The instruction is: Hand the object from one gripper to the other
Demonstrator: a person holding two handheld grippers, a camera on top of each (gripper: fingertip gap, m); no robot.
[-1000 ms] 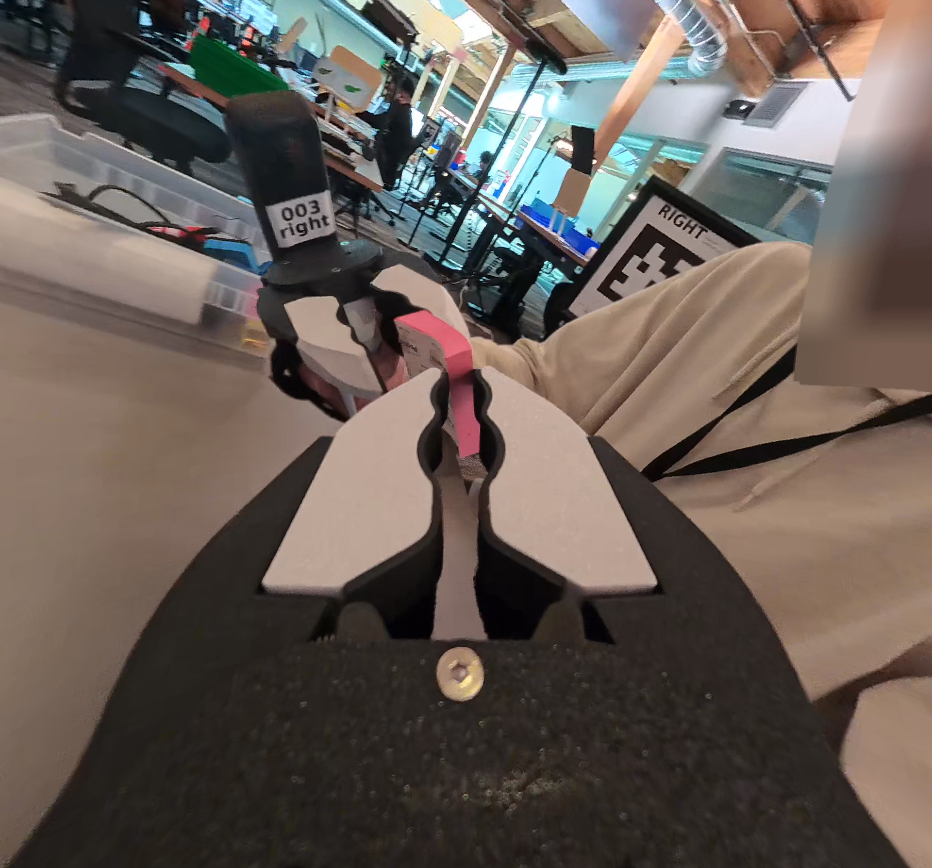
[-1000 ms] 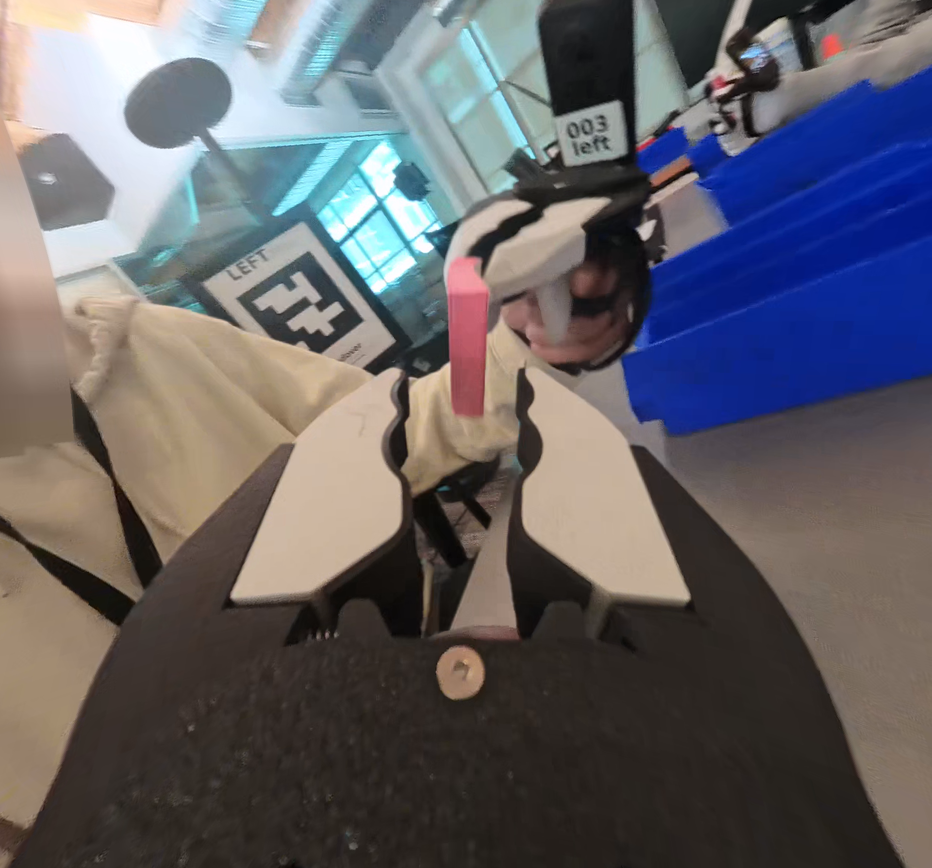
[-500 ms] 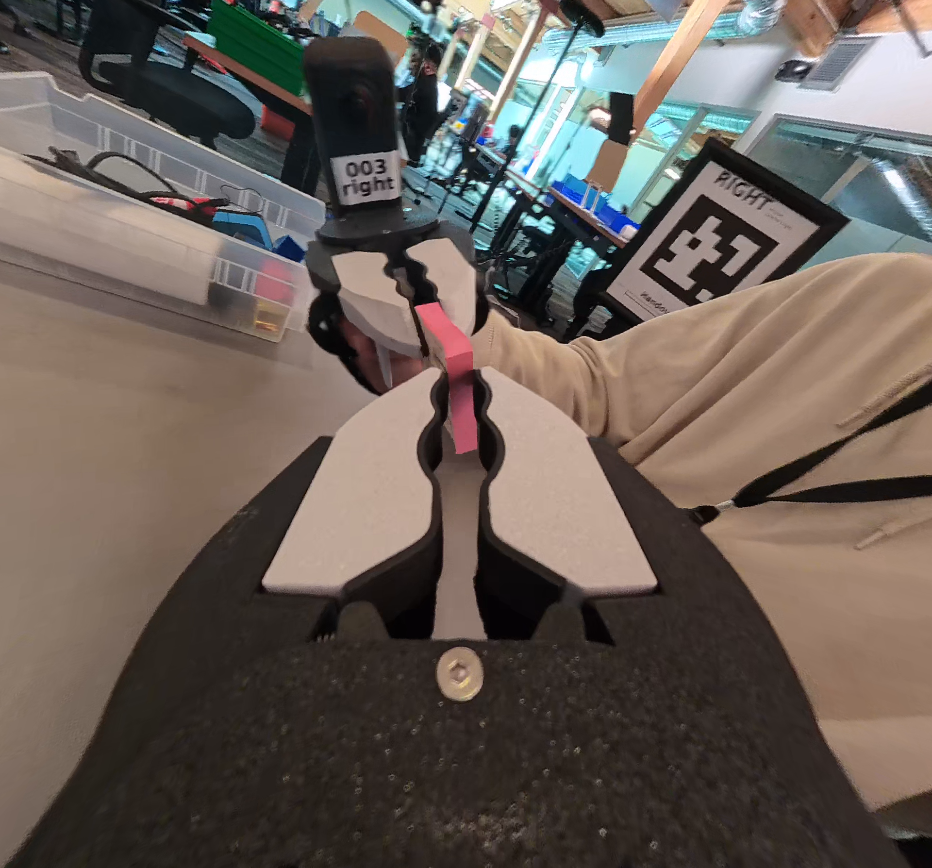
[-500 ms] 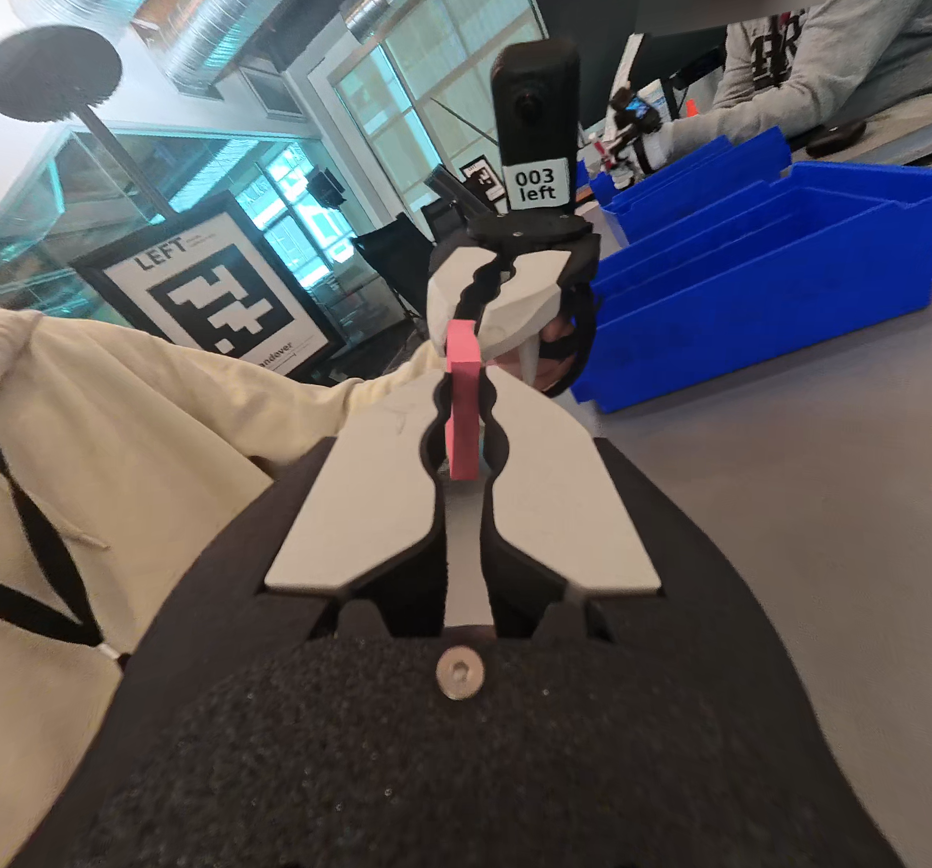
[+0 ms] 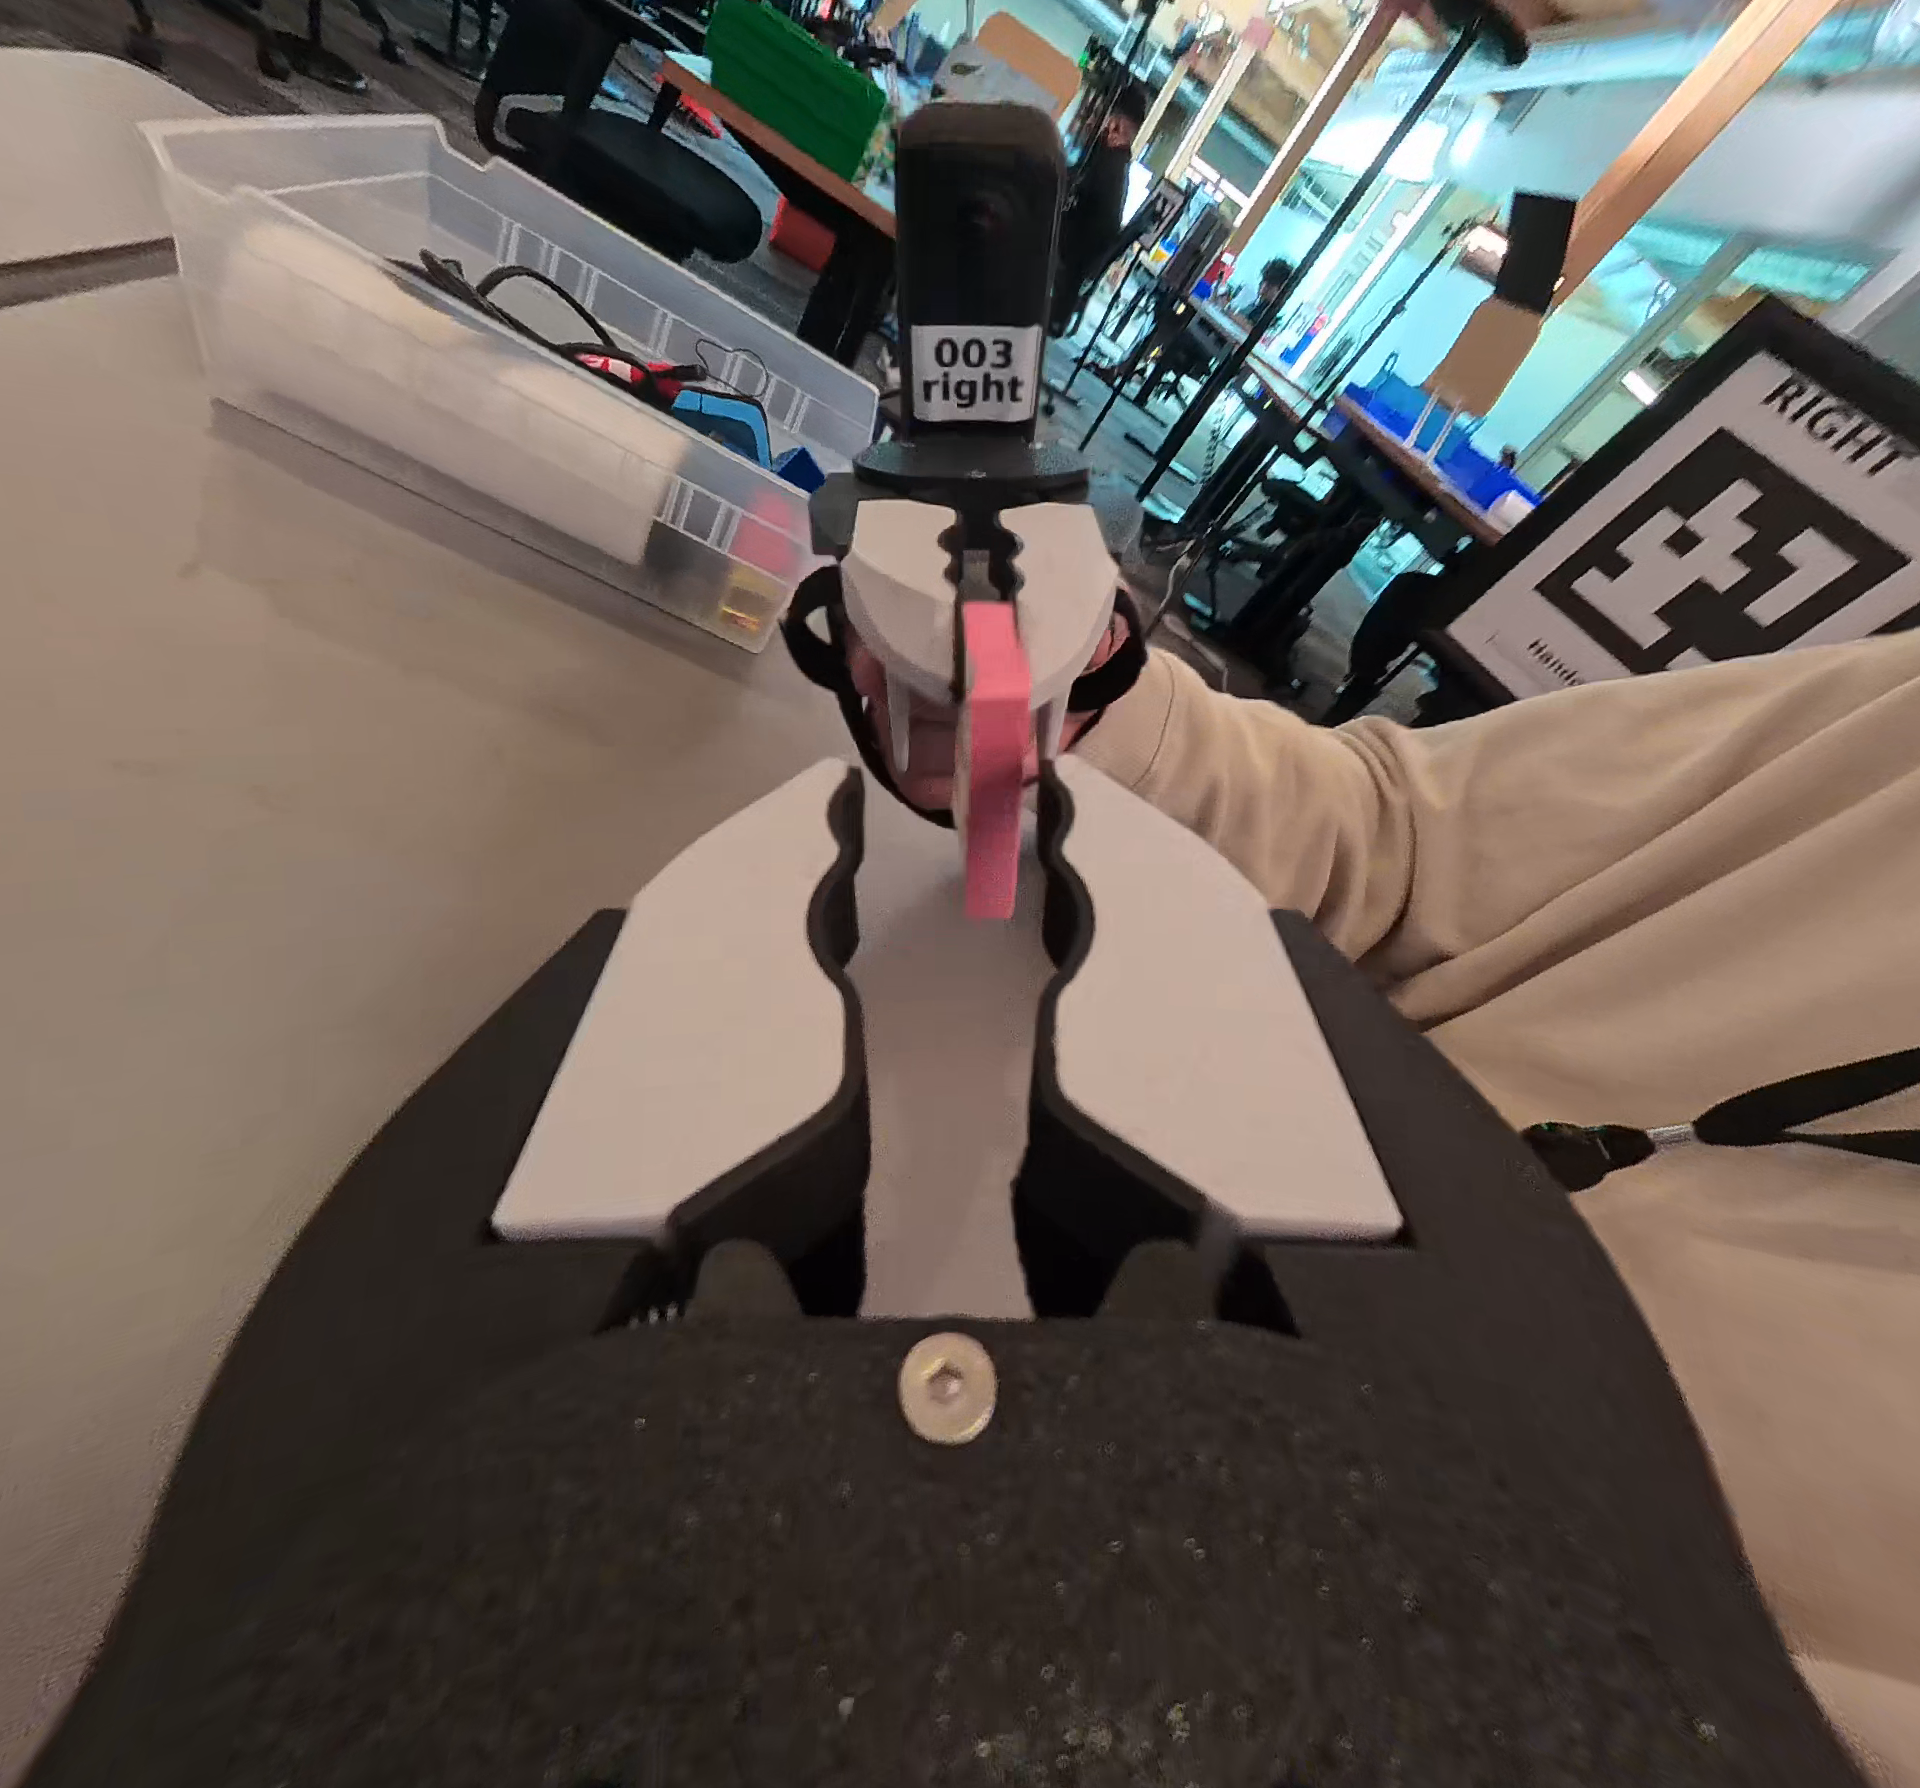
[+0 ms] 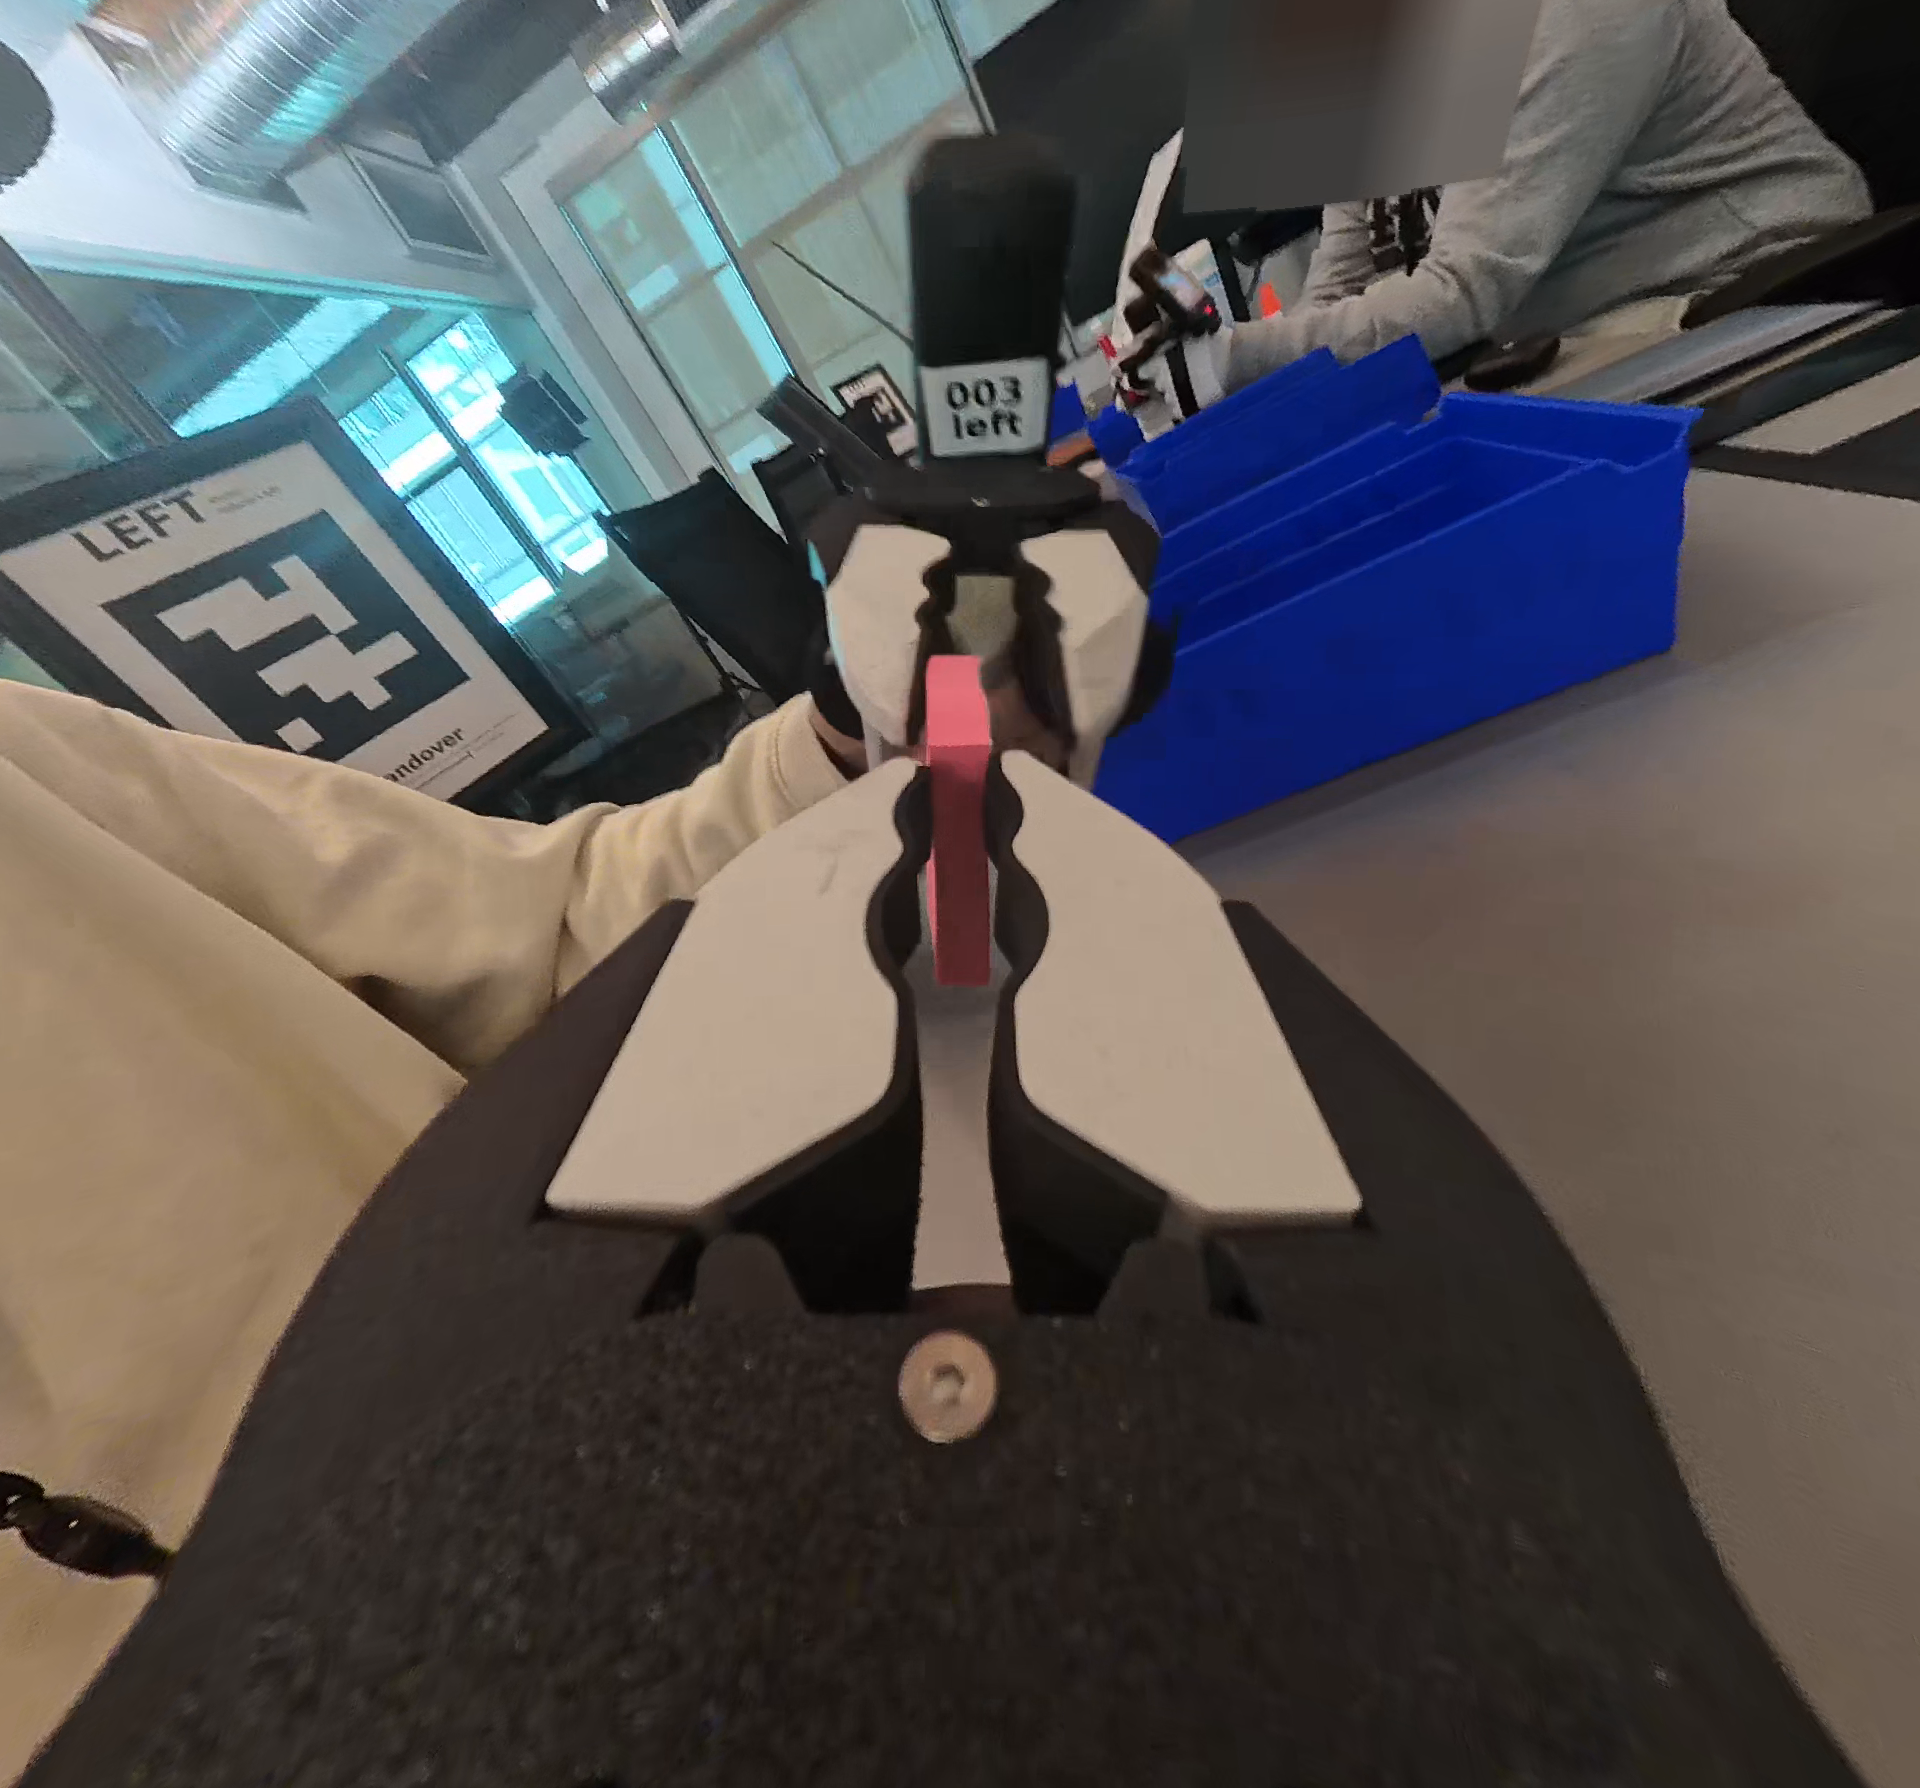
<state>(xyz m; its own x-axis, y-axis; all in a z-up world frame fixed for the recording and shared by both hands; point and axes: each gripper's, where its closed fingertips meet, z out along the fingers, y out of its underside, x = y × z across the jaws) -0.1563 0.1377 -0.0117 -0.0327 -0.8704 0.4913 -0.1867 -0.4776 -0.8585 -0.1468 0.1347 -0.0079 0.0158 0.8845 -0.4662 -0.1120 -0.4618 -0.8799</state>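
Note:
A flat pink block [image 6: 958, 855] stands on edge between the fingers of my right gripper [image 6: 958, 782], which is shut on it. In the left wrist view the pink block [image 5: 995, 762] sticks out of the right gripper [image 5: 987, 621] towards me. Its near end reaches in between the tips of my left gripper [image 5: 943, 803], close to the right finger. My left gripper is open and holds nothing. In the right wrist view the left gripper [image 6: 982, 673] faces me just behind the block with its jaws apart. Both grippers are held above the table.
A clear plastic bin [image 5: 468, 325] with cables sits on the cream table [image 5: 260, 803] at the left. Blue bins [image 6: 1403, 575] stand on the grey table [image 6: 1558, 907] at the right, with a person's grey sleeve [image 6: 1662, 180] behind. Black-and-white marker boards [image 5: 1714, 533] [image 6: 270, 616] stand nearby.
One second ago my left gripper held the block and the right was open around it. The right then shut on it. The left has now opened and let go.

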